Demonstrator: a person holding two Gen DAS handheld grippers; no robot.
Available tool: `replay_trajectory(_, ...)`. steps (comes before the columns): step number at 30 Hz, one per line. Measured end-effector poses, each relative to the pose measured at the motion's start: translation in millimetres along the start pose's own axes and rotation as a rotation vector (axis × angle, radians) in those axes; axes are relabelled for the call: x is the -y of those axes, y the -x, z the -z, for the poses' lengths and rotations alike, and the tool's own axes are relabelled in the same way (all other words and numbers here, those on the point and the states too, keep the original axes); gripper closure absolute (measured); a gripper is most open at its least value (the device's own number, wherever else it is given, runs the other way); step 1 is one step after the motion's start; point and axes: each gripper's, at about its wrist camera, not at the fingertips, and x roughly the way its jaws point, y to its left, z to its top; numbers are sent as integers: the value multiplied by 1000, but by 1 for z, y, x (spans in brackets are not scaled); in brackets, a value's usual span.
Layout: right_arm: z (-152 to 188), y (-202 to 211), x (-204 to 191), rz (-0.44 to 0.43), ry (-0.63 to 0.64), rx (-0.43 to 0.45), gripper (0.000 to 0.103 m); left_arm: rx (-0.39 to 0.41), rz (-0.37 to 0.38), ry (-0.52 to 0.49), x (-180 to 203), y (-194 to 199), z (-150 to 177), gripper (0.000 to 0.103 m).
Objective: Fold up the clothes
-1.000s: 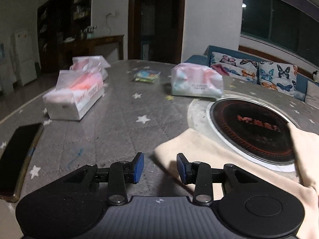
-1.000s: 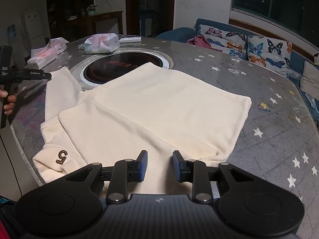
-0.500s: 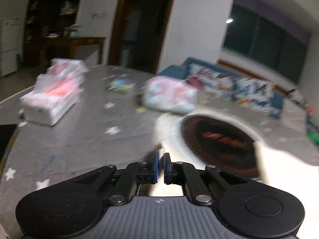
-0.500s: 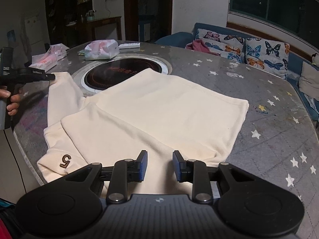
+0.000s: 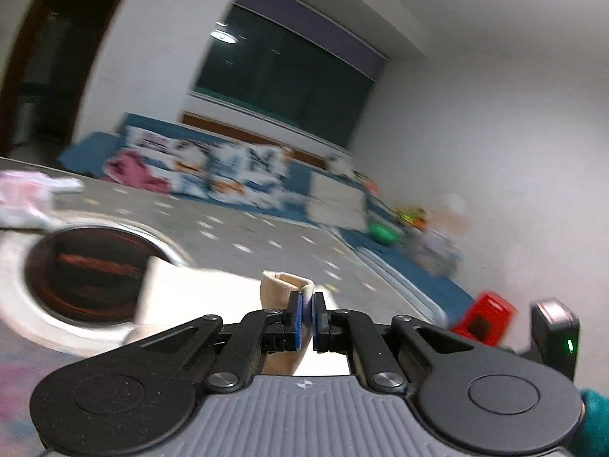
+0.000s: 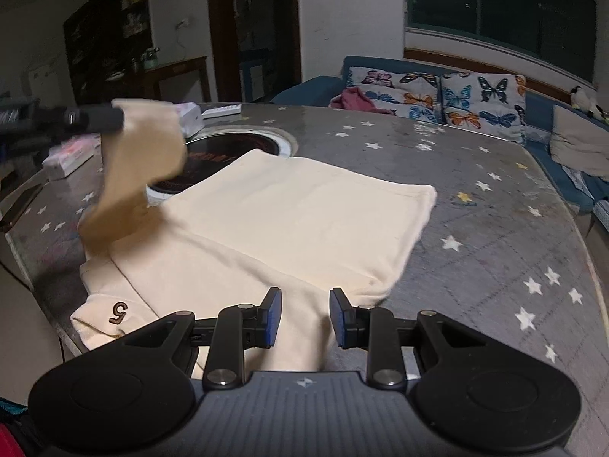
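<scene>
Left wrist view, blurred: the left gripper (image 5: 307, 318) is raised above the table (image 5: 236, 240) and tilted, its jaws clamped on a rolled edge of the cream garment (image 5: 287, 285), which rises between the blue pads (image 5: 297, 320). Beyond lie the round dark hotplate (image 5: 87, 262) set into the table and a sofa (image 5: 213, 175) against the wall. Right wrist view, sharp: the right gripper (image 6: 305, 316) hovers low over the near edge of the cream garment (image 6: 289, 221), jaws parted, holding nothing. The garment lies flat on the star-patterned table (image 6: 495, 228), with a sleeve cuff marked "5" (image 6: 118, 313) at the near left corner. Only this view shows the left gripper (image 6: 95, 118) from outside, at upper left, lifting the other sleeve (image 6: 141, 167) clear of the table. Tissue packs (image 6: 68, 156) sit behind it.
</scene>
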Motion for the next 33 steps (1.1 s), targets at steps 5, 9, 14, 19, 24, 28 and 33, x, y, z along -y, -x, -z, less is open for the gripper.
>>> replay_trajectory(5, 7, 9, 10, 14, -43, 9, 76, -114, 64, -21, 22, -36, 28, 98)
replay_trajectory(9, 7, 14, 15, 24, -70, 24, 77, -194, 78, -75, 33, -51, 51, 95)
replay_trajectory(14, 3, 15, 16, 10, -95, 37, 77, -232, 79, -121, 27, -41, 60, 87)
replay_trajectory(19, -1, 6, 5, -28, -66, 25, 77, -189, -9, -160, 2, -14, 54, 76)
replay_trajectory(24, -3, -11, -7, -54, -42, -2, 77, -170, -135, -141, -32, 7, 51, 75)
replay_trajectory(28, 0, -27, -9, -51, -37, -39, 78, -166, -192, -108, -51, 10, 46, 75)
replay_trajectory(33, 1, -32, -17, -27, -2, -44, 95, -159, -222, -130, -57, 5, 44, 75)
